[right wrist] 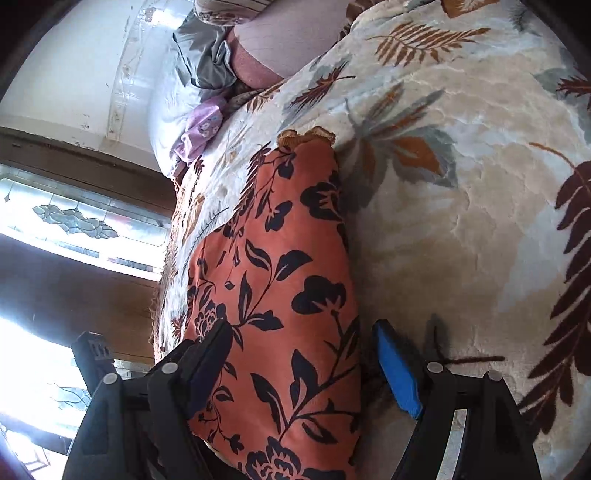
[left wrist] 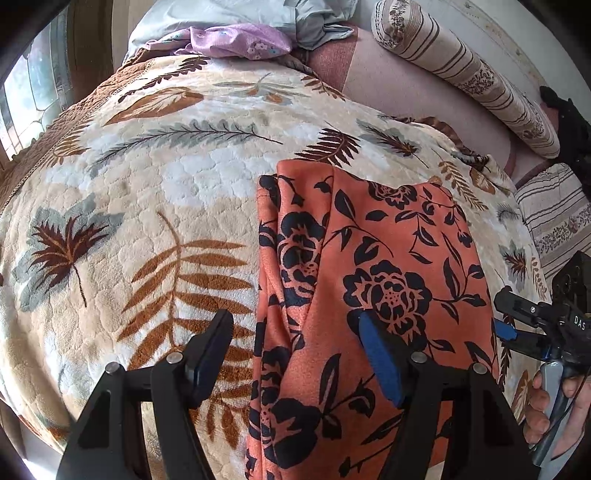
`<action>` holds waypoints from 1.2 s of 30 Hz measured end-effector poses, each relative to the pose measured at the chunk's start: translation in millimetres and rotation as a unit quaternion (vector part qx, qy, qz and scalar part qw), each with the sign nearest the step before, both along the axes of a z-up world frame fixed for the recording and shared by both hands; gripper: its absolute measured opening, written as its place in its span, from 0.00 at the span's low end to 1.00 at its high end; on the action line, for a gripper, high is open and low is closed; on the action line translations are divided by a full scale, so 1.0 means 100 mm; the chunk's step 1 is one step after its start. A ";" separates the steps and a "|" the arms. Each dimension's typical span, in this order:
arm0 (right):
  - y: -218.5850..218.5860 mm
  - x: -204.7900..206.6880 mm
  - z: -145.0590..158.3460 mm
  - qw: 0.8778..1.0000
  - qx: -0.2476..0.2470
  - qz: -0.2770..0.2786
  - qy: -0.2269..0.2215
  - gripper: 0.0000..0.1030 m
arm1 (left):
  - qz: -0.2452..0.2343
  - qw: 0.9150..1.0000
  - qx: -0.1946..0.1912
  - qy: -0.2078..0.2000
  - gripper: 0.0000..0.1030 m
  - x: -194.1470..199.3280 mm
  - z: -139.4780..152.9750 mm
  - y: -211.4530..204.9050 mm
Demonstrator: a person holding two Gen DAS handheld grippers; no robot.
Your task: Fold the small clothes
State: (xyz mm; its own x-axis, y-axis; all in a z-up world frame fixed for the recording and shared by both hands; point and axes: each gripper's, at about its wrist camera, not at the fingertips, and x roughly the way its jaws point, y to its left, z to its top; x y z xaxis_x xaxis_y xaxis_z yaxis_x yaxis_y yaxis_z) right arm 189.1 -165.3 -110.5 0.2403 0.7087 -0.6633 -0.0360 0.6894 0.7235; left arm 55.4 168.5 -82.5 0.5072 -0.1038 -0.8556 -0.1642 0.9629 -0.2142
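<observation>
An orange garment with black flowers lies folded into a long strip on a cream leaf-print blanket. My left gripper hovers open over the strip's left edge, one finger above the blanket and the blue-padded one above the cloth, neither pressing. At the strip's right edge my right gripper shows, held by a person's hand. In the right wrist view the same garment runs between the fingers of my right gripper. That gripper stands open, its blue pad off the cloth over the blanket.
A purple flowered cloth and a pale blue-grey cloth are heaped at the far end of the bed. A striped bolster lies along the wall at the right. A window is beyond the bed's edge.
</observation>
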 end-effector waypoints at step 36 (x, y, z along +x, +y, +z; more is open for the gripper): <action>0.05 -0.01 0.01 0.998 -0.046 0.044 0.003 0.62 | -0.038 0.999 -0.025 -0.020 0.47 -0.20 0.08 -0.14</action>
State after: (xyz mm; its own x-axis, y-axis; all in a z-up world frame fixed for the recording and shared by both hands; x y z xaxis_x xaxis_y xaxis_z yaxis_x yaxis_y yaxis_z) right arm 187.7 -160.7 -109.8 0.1763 0.6632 -0.7274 -0.0946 0.7470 0.6581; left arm 35.4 154.9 -74.6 0.5293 -0.1849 -0.8280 -0.0820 0.9602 -0.2668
